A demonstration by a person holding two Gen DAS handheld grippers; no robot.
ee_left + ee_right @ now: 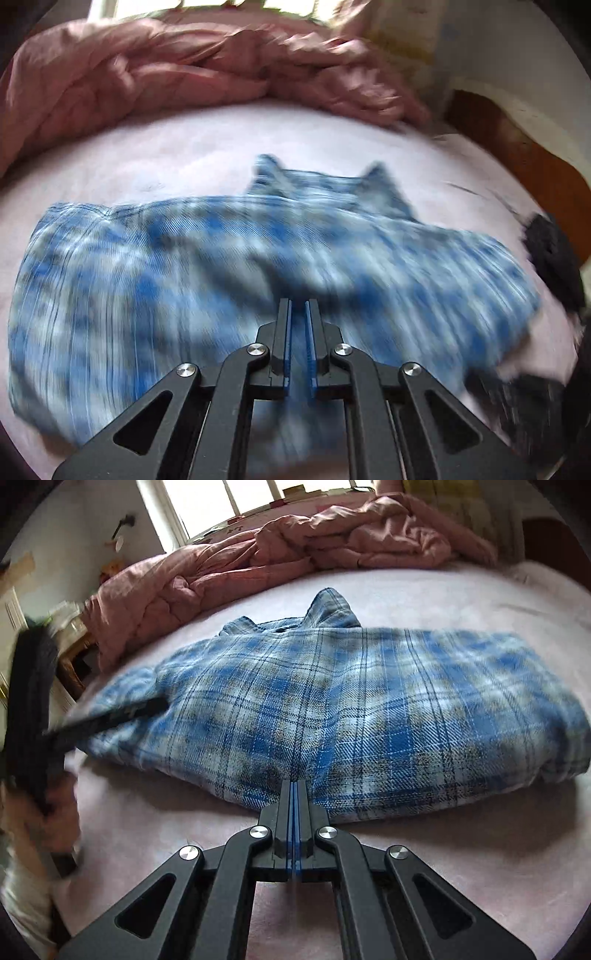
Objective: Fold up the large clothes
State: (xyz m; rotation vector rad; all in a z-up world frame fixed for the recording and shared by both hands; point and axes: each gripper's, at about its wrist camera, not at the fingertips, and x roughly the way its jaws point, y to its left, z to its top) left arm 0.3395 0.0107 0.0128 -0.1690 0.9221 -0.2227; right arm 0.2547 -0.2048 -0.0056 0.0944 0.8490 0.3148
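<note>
Right wrist view: a folded blue plaid shirt [332,709] is seen mid-bed [461,849] — right hand-held gripper [294,794] pressed together, empty; left hand-held gripper [298,314] nearly together, empty.

Soft daylight enters through the window [236,502] behind the bed and blows out to white glare there, while the pink sheet [461,602] stays evenly lit with only faint shadows under the plaid shirt [332,709]. The left wrist view is heavily smeared by motion blur, so the shirt's [221,266] checks streak and the quilt [147,85] loses detail; the right wrist view is sharp at centre, blurred only at its left margin. Both fisheye pictures bend straight lines and darken to black at the 4 corners
</note>
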